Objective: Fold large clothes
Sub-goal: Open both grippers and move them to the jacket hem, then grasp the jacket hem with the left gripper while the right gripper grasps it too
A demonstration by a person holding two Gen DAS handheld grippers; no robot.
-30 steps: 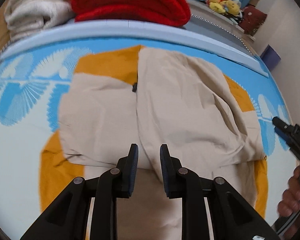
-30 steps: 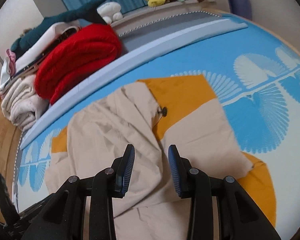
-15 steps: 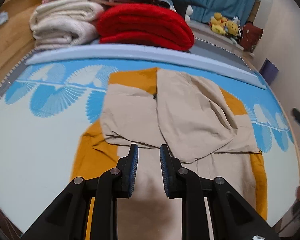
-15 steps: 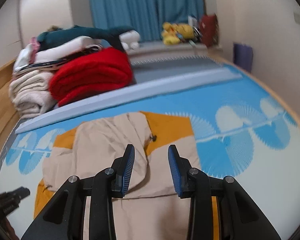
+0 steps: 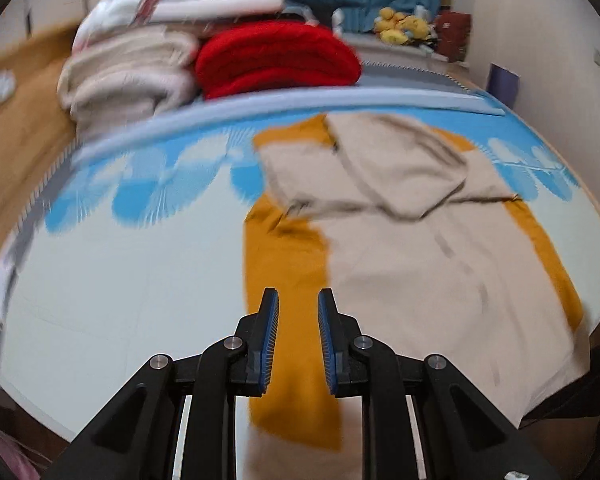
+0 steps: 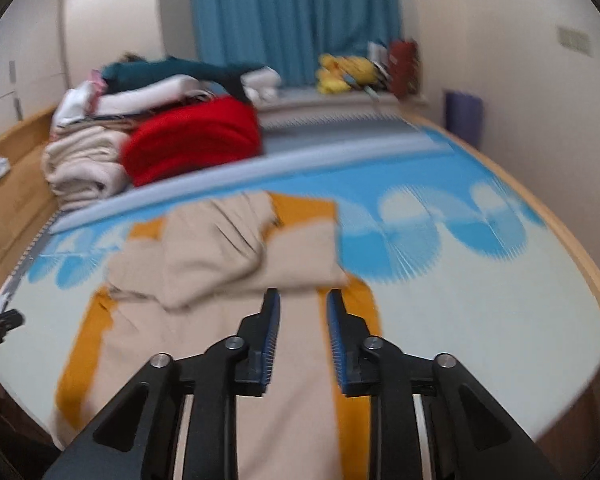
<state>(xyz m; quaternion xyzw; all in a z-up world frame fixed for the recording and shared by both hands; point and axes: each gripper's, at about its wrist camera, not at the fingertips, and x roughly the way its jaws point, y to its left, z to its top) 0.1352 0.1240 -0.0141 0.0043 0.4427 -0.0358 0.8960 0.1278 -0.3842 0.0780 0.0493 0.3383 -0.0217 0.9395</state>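
Note:
A large beige garment with mustard-orange side panels [image 5: 400, 248] lies flat on the bed's blue and white sheet [image 5: 120, 280], with its sleeves folded across the chest at the far end. In the right wrist view the same garment [image 6: 220, 264] runs from mid-bed down to the near edge. My left gripper [image 5: 298, 296] hovers open above the garment's left orange panel, nothing between its fingers. My right gripper [image 6: 302, 296] is open above the lower right of the garment, also holding nothing. A black tip of the left gripper [image 6: 0, 320] shows at the left edge of the right wrist view.
A folded red blanket [image 5: 276, 56] and beige folded blankets [image 5: 128, 72] are stacked at the far side, with more clothes on top. Yellow plush toys [image 5: 404, 28] sit by the blue curtain [image 6: 292, 20]. A wooden bed frame [image 5: 16, 120] runs on the left and a purple bin [image 5: 502, 84] stands by the right wall.
Both grippers have drawn back from the folded sleeves toward the garment's near end and risen a little. The right gripper and hand have left the left wrist view.

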